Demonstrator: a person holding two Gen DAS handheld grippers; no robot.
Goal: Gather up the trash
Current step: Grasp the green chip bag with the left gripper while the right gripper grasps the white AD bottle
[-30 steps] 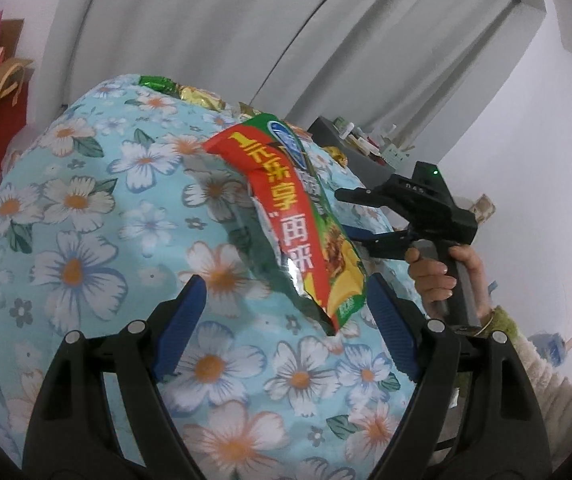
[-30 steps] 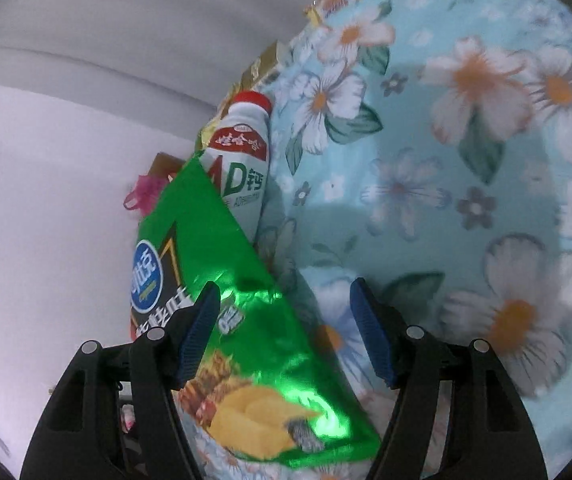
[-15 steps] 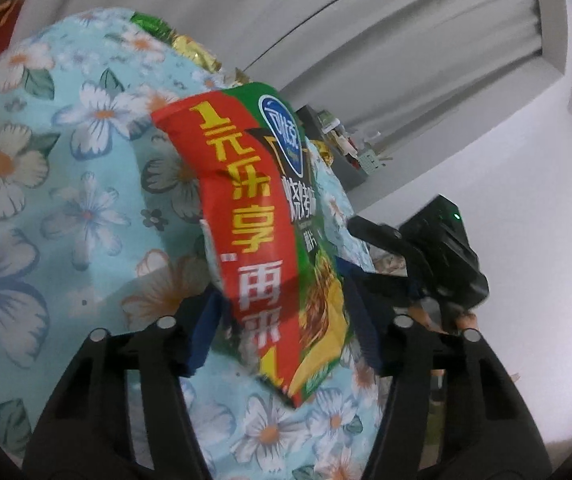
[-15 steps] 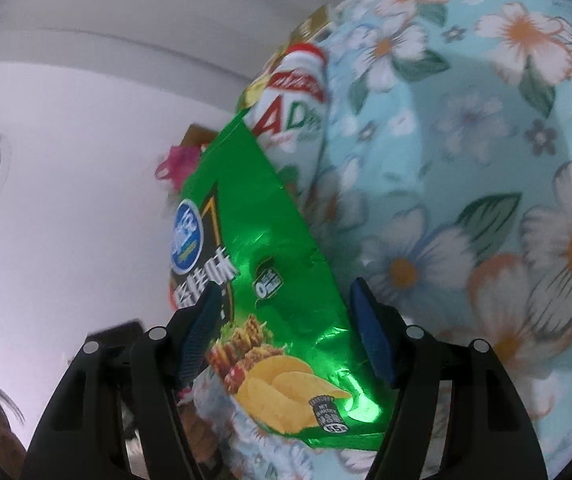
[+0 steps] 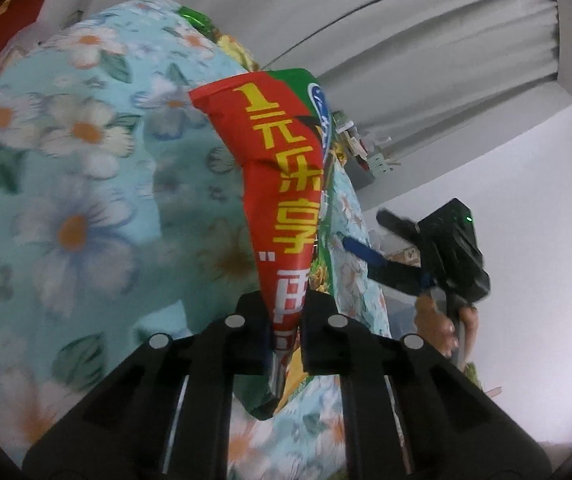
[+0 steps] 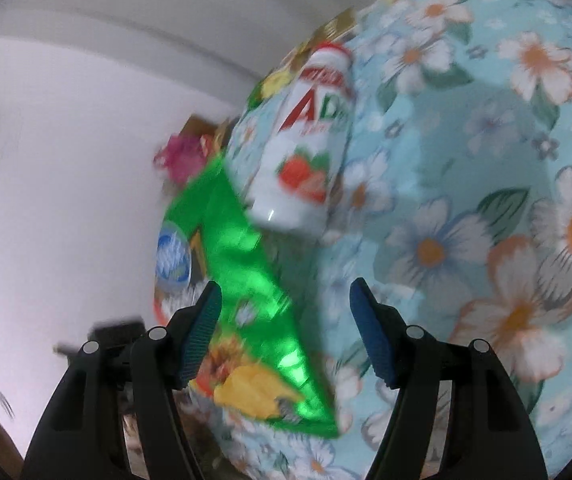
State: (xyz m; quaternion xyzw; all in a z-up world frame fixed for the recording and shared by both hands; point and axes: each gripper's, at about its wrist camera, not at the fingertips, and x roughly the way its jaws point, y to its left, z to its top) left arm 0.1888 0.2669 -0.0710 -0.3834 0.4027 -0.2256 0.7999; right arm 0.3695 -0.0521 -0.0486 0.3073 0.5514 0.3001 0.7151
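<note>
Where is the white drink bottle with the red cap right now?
In the right wrist view, the bottle lies on the floral cloth, upper centre, just beyond the green chip bag.

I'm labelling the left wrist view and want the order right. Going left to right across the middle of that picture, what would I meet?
Flowered cloth → chip bag, with the closing fingers of the left gripper around its lower end → right gripper → the hand holding it → white wall.

surface: floral cloth (image 6: 466, 168) | on it: white bottle (image 6: 306, 152), lying; green chip bag (image 6: 245, 280)
</note>
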